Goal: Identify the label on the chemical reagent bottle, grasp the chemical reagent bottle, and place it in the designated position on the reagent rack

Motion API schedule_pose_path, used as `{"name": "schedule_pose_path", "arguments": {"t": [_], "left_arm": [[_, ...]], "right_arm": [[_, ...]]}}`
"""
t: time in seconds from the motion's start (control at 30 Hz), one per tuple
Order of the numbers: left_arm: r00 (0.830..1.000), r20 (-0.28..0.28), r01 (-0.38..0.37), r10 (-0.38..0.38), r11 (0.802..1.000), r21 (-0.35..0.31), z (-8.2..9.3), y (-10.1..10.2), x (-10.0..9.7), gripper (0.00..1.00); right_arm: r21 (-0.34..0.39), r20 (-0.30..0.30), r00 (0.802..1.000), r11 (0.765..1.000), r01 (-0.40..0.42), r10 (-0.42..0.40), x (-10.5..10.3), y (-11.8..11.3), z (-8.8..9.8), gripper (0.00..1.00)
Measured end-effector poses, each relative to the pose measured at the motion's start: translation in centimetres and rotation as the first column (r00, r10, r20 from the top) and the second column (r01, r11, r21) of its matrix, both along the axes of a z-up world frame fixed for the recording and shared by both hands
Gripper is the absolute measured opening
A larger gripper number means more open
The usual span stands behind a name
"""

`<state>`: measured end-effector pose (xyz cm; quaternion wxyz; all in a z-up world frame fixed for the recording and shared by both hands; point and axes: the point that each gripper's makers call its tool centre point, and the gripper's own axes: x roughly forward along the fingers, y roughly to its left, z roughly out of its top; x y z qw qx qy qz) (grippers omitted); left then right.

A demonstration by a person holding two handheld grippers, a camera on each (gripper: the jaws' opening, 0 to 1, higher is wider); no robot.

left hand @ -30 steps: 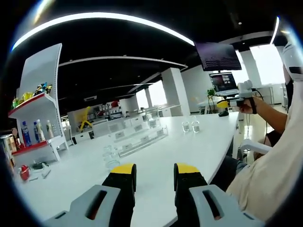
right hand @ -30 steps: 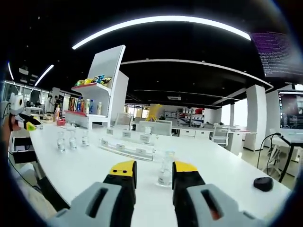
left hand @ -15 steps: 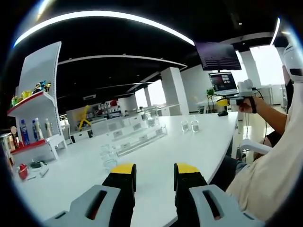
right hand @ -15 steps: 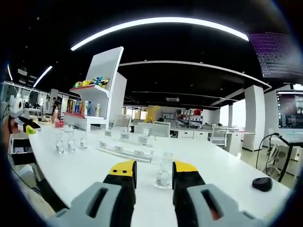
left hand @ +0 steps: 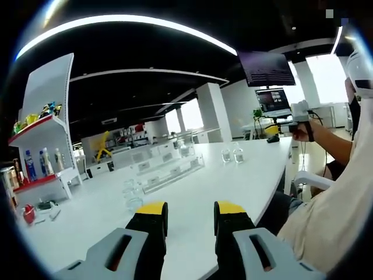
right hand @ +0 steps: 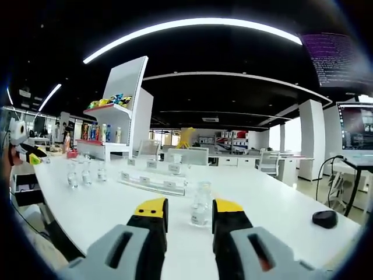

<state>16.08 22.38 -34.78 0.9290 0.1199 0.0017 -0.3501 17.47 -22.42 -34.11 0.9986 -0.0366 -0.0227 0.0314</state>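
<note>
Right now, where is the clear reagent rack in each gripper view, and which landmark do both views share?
Left gripper view: reagent rack just left of centre, on the white table beyond the jaws.
Right gripper view: reagent rack left of centre, beyond the small bottle.
Shared landmark: the tall white display shelf.
</note>
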Motion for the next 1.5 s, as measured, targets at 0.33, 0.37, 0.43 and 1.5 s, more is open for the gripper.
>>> {"name": "schedule_pose_path", "arguments": {"t": [0.33, 0.37, 0.43, 1.5], "left_arm": [[1.000, -0.004, 0.007, -0.007, 1.000, 0.006, 0.0, -0.2, 0.2, 0.32], [1.000, -0.005, 0.007, -0.007, 1.000, 0.005, 0.0, -0.2, 0.2, 0.32], [1.000, -0.006, 0.007, -0.007, 1.000, 0.005, -0.1, -0.2, 0.3, 0.32], [0.999, -0.043, 0.017, -0.016, 1.000, 0.017, -1.1, -0.3, 1.2, 0.32]], "right_arm": [[0.013, -0.016, 1.000, 1.000, 0.006, -0.006, 0.7, -0.2, -0.6, 0.30], [0.013, -0.015, 1.000, 1.000, 0.006, -0.006, 0.7, -0.1, -0.6, 0.30], [0.017, -0.012, 1.000, 1.000, 0.004, -0.004, 0.9, 0.0, -0.4, 0.30], [-0.011, -0.005, 1.000, 1.000, 0.000, 0.000, 5.7, 0.4, 0.9, 0.31]]}}
